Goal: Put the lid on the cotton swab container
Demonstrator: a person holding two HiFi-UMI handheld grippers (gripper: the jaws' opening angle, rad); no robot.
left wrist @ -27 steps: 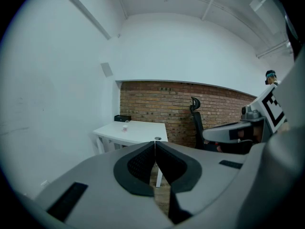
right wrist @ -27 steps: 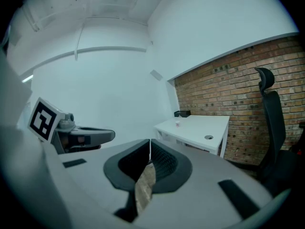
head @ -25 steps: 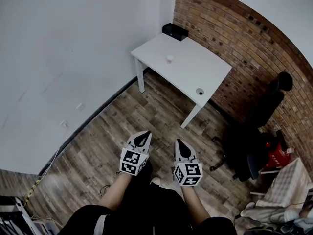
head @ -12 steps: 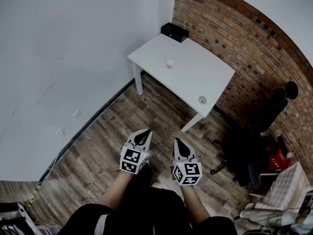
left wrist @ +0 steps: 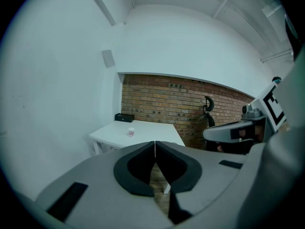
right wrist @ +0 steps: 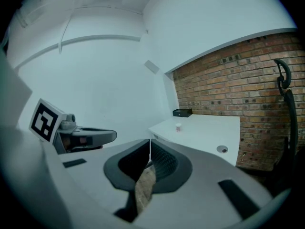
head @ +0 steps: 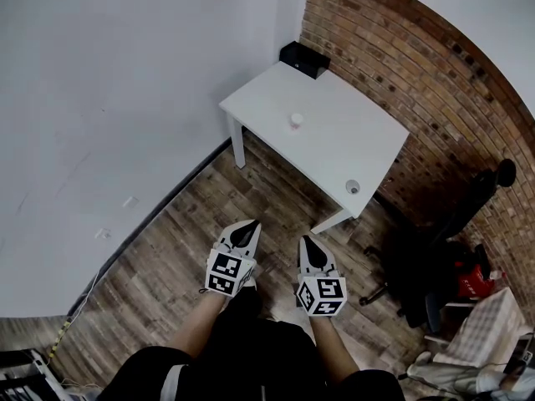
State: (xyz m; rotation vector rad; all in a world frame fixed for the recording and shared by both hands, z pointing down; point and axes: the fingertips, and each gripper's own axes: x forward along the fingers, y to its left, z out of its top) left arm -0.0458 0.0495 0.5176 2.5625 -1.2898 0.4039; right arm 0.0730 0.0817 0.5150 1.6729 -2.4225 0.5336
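A small cotton swab container [head: 296, 120] stands upright on a white table [head: 334, 153] far ahead, in the corner of the white wall and the brick wall. It also shows small in the left gripper view as the container [left wrist: 130, 132] and in the right gripper view as the container [right wrist: 178, 127]. A round lid [head: 353, 186] lies near the table's right front corner, the lid [right wrist: 222, 149]. My left gripper [head: 245, 231] and right gripper [head: 310, 250] are held side by side over the wooden floor, well short of the table. Both are shut and hold nothing.
A black box [head: 303, 58] sits at the table's far corner by the brick wall [head: 418, 82]. A black office chair [head: 435, 249] stands right of the table, with a red object [head: 475, 280] and a checked cloth [head: 489, 328] beyond. Wooden floor [head: 167, 257] lies between me and the table.
The view has shifted slightly: the table sits a little lower and further right in the head view. The grippers keep their places, both shut.
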